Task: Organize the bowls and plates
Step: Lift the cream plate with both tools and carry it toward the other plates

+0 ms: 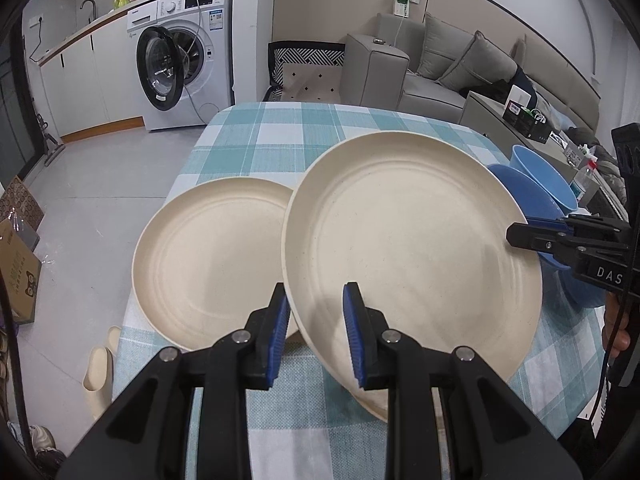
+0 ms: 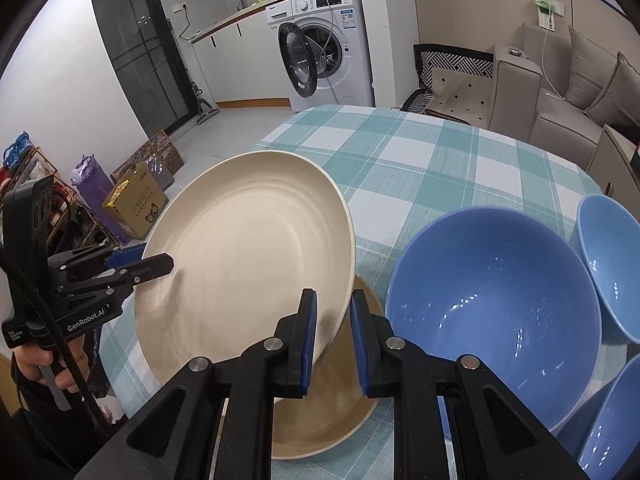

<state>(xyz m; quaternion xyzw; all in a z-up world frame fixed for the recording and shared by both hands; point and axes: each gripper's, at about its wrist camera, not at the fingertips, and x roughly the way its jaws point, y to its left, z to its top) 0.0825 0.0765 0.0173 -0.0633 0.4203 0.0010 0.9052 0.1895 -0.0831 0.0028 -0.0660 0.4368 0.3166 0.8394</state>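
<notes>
Two grippers are holding one cream plate (image 1: pixel 412 248) above the checked surface (image 1: pixel 280 132). The left gripper (image 1: pixel 316 332) is clamping the plate's near-left rim, its blue pads (image 1: pixel 354 332) closed on the edge. The right gripper (image 2: pixel 332 336) is pinching the opposite rim, its fingers nearly together. The plate is tilting, raised over a second cream plate (image 2: pixel 332 412) lying flat beneath it. A third cream plate (image 1: pixel 212 260) is resting on the surface just to the left. Three blue bowls, the nearest (image 2: pixel 496 292) among them, are sitting at the right side, near the held plate.
</notes>
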